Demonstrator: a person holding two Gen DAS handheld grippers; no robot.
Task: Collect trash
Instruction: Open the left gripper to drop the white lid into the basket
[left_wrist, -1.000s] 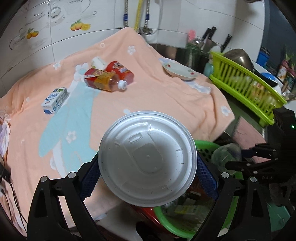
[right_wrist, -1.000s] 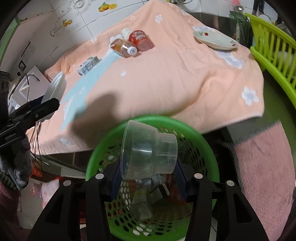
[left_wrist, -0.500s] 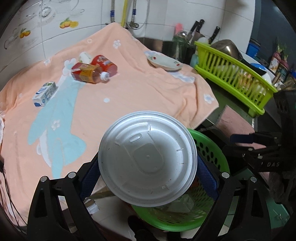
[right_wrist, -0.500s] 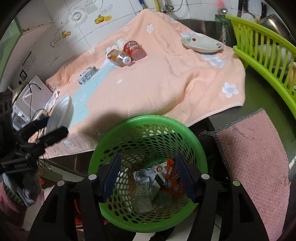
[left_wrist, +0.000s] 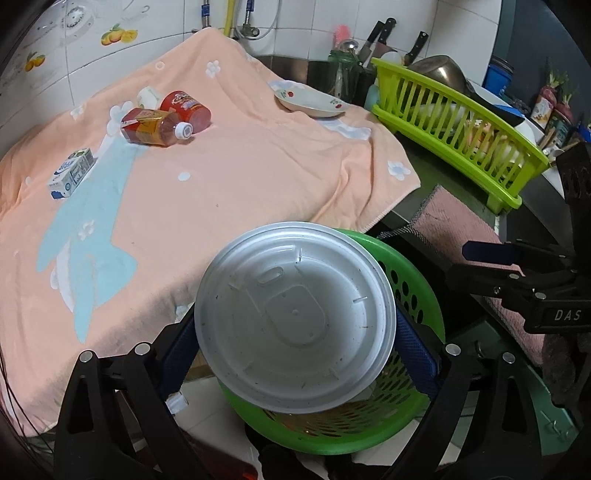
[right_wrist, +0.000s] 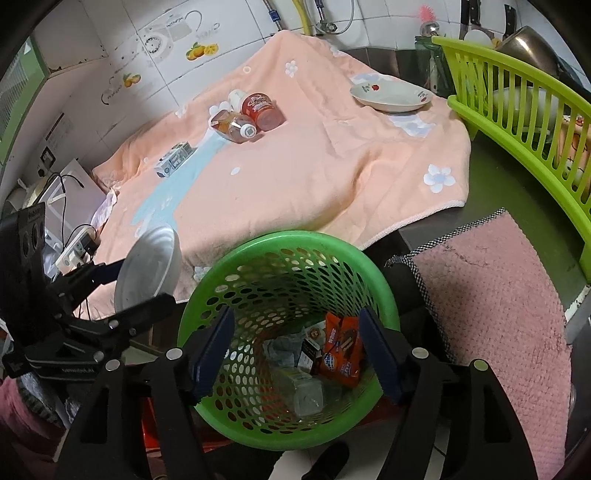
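Observation:
My left gripper (left_wrist: 295, 332) is shut on a white disposable bowl (left_wrist: 295, 314), held tilted over the near rim of the green mesh basket (left_wrist: 417, 273). From the right wrist view that bowl (right_wrist: 147, 273) sits just left of the basket (right_wrist: 288, 240). My right gripper (right_wrist: 295, 347) hangs over the basket mouth with its jaws opening and nothing between them. A clear plastic cup (right_wrist: 303, 391) lies at the bottom among wrappers (right_wrist: 341, 347). On the peach towel (left_wrist: 240, 177) lie a tea bottle (left_wrist: 155, 127), a red cup (left_wrist: 186, 110) and a milk carton (left_wrist: 72, 173).
A white plate (left_wrist: 310, 101) sits at the towel's far right corner. A lime dish rack (left_wrist: 461, 136) runs along the right, with a pink mat (right_wrist: 491, 295) in front of it. Knives and utensils stand by the tiled wall behind.
The right gripper let go of the clear cup, which dropped into the basket, and its jaws spread wider. The left gripper carried the bowl closer, over the basket rim.

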